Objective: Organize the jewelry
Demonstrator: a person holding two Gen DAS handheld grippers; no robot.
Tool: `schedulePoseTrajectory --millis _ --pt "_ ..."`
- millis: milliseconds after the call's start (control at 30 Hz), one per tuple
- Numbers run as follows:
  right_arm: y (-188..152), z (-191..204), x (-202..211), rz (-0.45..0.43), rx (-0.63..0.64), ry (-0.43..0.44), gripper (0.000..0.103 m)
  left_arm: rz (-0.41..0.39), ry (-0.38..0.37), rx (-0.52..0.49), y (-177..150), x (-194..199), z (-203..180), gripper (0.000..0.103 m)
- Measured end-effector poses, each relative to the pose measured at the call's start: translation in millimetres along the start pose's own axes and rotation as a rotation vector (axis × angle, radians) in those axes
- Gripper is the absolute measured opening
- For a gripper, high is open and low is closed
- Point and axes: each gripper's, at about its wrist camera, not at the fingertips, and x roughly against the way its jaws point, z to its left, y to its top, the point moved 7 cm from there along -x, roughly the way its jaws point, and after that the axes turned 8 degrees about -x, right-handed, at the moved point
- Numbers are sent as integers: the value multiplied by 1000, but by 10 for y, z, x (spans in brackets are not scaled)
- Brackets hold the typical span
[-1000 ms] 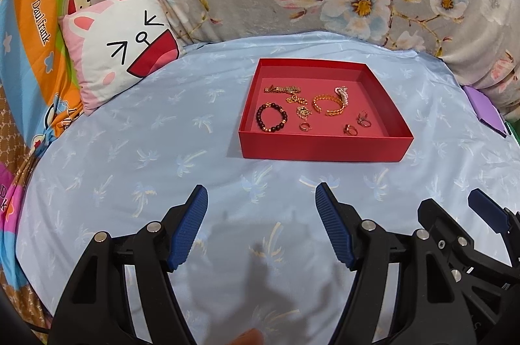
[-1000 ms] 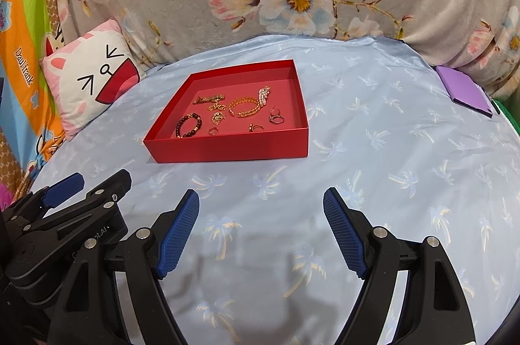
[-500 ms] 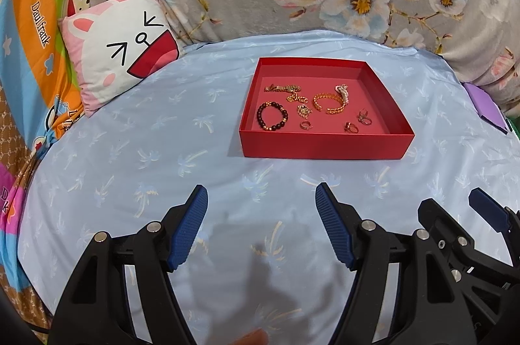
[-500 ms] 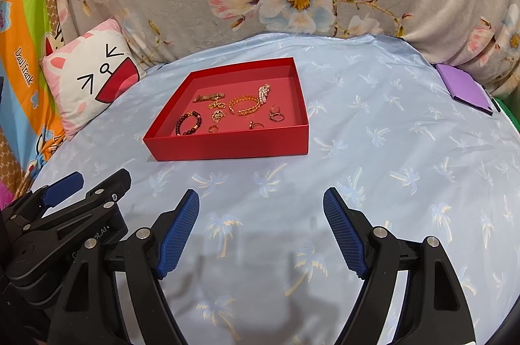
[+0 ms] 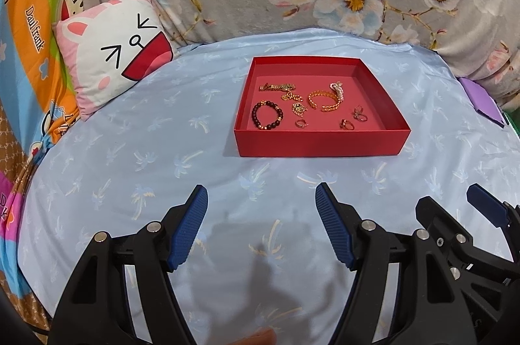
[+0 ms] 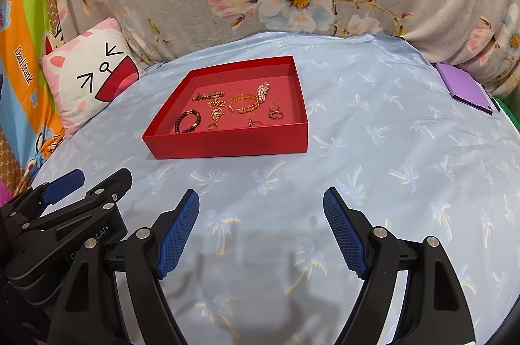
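Both grippers are spread wide and holding nothing: left gripper (image 5: 261, 198) and right gripper (image 6: 261, 205) hover side by side over the blue sheet (image 5: 130, 150). Ahead sits the red tray (image 5: 320, 143), with the beaded bracelet (image 5: 267, 116), gold bangle (image 5: 323, 101) and rings inside.

Bare sheet (image 5: 136, 150) (open ground) leads to the red tray (image 5: 320, 143).
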Motion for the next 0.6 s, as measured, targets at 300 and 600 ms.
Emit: schedulePoseTrajectory --millis 300,600 --pt "-18 11 -24 2 -2 -3 77 6 15 0 -9 -22 -1 66" --pt "-24 13 -43 5 2 -5 77 18 19 14 -40 -53 21 66"
